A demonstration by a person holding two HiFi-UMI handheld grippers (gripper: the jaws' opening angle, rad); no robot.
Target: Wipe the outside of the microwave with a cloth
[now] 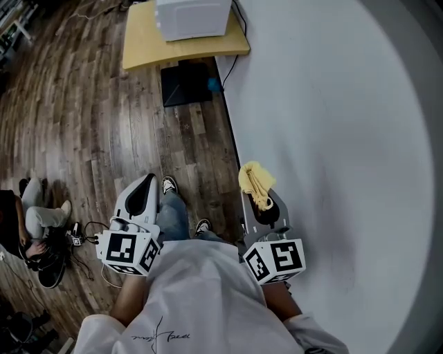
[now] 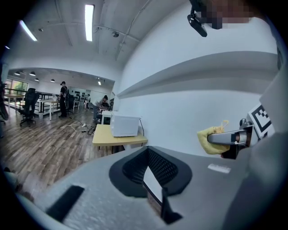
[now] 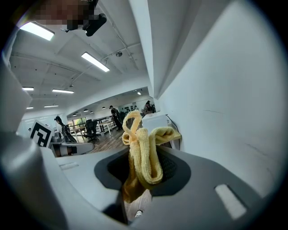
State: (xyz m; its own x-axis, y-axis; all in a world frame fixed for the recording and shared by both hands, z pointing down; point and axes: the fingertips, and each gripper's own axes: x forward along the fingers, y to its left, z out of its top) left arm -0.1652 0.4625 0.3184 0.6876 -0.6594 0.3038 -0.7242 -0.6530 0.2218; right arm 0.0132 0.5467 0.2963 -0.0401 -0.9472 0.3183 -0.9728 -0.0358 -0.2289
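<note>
The white microwave [image 1: 192, 17] stands on a yellow table [image 1: 142, 45] far ahead of me, against the wall; it also shows small in the left gripper view [image 2: 124, 126] and behind the cloth in the right gripper view [image 3: 155, 120]. My right gripper [image 1: 261, 202] is shut on a yellow cloth [image 1: 254, 182], which bunches up out of its jaws [image 3: 145, 155]. My left gripper [image 1: 143, 192] is held at waist height beside it with nothing in it, its jaws close together [image 2: 150, 175]. Both grippers are well short of the microwave.
A white wall [image 1: 332, 104] runs along my right side. A black box [image 1: 185, 83] sits on the wooden floor under the table. A person [image 1: 34, 225] sits on the floor at the left, with cables nearby. My shoes [image 1: 169, 184] show between the grippers.
</note>
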